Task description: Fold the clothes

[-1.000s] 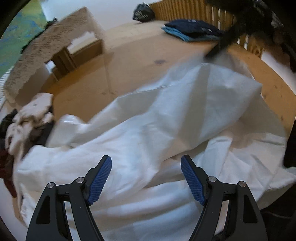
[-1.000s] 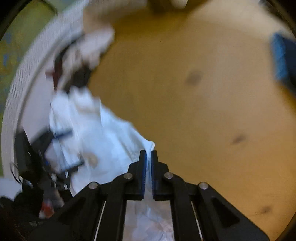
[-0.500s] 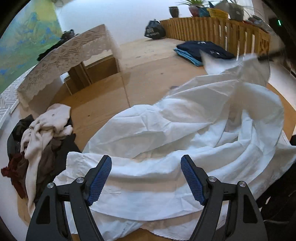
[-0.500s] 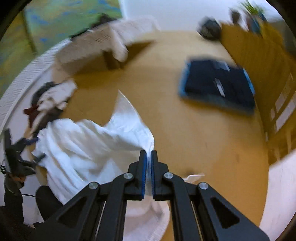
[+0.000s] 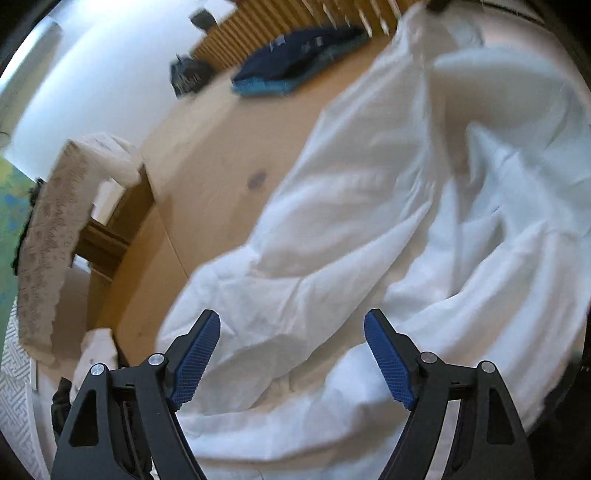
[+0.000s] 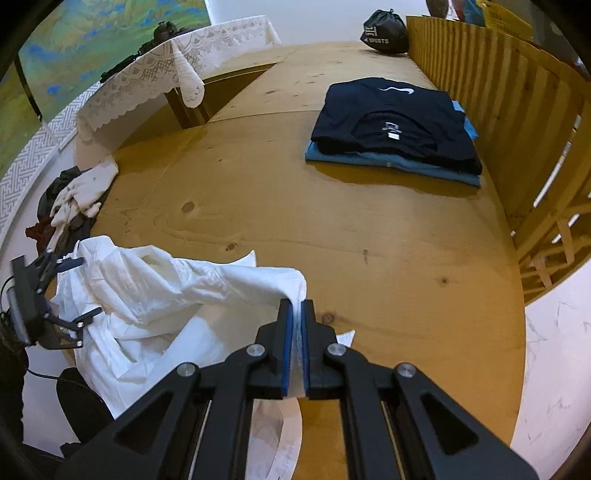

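Two grippers, mine: right gripper (image 6: 296,325), jaws clamped on an edge of the white garment (image 6: 155,291), lifting it so the cloth hangs open; left gripper (image 5: 291,354), jaws apart above the rumpled cloth, holding nothing. Garment sprawls unfolded across the tabletop (image 6: 332,229); folded stack (image 6: 395,129) lies well apart, unsorted heap (image 6: 74,199) at the far-left edge.

Bright, even indoor light, left wrist view smeared, probably by motion, right wrist view sharp, fisheye-bent edges

Black drawstring bag (image 6: 384,31), far end of table: white "SPORTS" lettering. Folded navy shirt (image 6: 395,122), far right: white swoosh logo; neck label unreadable.
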Available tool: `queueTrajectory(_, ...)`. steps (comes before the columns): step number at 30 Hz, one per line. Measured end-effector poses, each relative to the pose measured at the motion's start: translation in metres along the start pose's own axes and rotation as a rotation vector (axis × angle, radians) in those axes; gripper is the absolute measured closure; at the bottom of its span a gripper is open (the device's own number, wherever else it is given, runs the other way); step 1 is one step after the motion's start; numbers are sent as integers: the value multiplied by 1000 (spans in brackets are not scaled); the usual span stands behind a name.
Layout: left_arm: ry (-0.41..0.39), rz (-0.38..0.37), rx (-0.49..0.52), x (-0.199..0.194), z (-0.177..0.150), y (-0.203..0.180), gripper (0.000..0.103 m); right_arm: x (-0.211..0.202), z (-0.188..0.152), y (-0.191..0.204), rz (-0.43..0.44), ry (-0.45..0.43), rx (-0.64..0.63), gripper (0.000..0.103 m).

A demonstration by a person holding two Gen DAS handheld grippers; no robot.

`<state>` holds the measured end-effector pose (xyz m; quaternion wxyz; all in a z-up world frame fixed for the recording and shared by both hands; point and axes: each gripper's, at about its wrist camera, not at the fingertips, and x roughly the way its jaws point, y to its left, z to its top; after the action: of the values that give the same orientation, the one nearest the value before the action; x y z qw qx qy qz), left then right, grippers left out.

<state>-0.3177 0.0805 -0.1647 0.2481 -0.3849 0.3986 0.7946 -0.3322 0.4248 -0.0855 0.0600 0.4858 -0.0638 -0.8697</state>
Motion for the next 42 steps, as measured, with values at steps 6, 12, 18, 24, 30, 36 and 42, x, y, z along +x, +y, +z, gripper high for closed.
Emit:
queueTrajectory(6, 56, -115, -88, 26, 7, 30, 80, 6, 2, -8, 33, -2, 32, 98)
queueTrajectory(12, -42, -206, -244, -8, 13, 75, 97, 5, 10, -13, 15, -25, 48, 98)
queueTrajectory(18, -172, -282, -318, -80, 17, 100, 97, 1, 22, -9, -40, -48, 26, 98)
queueTrajectory(24, -200, -369, -247, -120, 5, 54, 95, -5, 26, -16, -89, -78, 31, 98)
queueTrajectory(30, -119, -354, -205, -125, -34, 5, 67, -3, 17, -23, -99, -56, 35, 98)
queueTrajectory(36, -151, -275, -91, -135, -17, -23, 51, -8, 17, -18, -97, -62, 19, 98)
queueTrajectory(42, -152, -237, 123, -106, 27, -67, 48, -12, 14, -16, -98, -50, 3, 98)
